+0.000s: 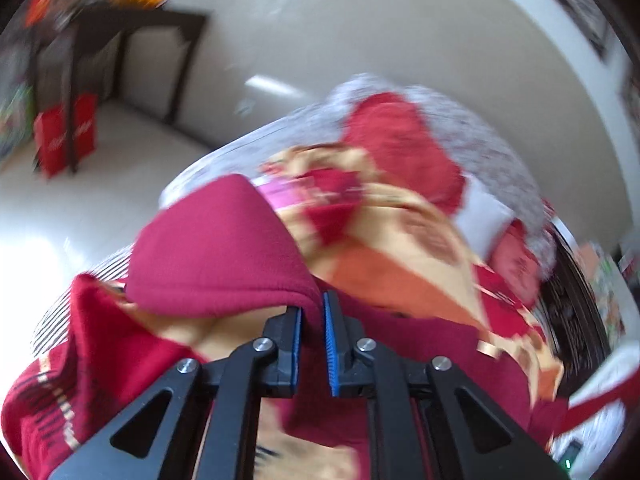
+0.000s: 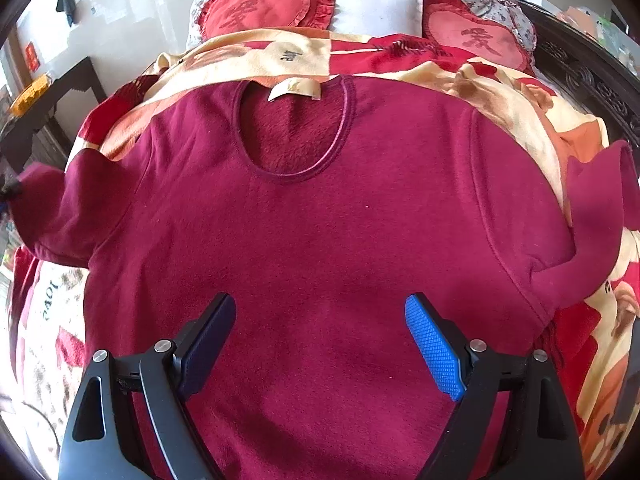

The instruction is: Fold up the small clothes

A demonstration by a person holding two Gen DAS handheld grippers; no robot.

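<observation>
A dark red fleece shirt (image 2: 320, 240) lies spread flat, front up, on a patterned blanket (image 2: 500, 92) on a bed, with its neckline and label toward the pillows. My right gripper (image 2: 320, 320) is open and empty, hovering above the shirt's lower middle. My left gripper (image 1: 312, 308) is shut on the shirt's left sleeve (image 1: 224, 252) and holds it lifted above the blanket; the same sleeve shows at the left edge of the right wrist view (image 2: 52, 208). The left wrist view is blurred.
Two red heart-shaped cushions (image 2: 268, 10) and a white pillow (image 2: 376, 8) lie at the head of the bed. A dark carved bed frame (image 2: 580, 76) runs along the right. A dark side table (image 1: 120, 44) and a red bag (image 1: 66, 136) stand on the floor to the left.
</observation>
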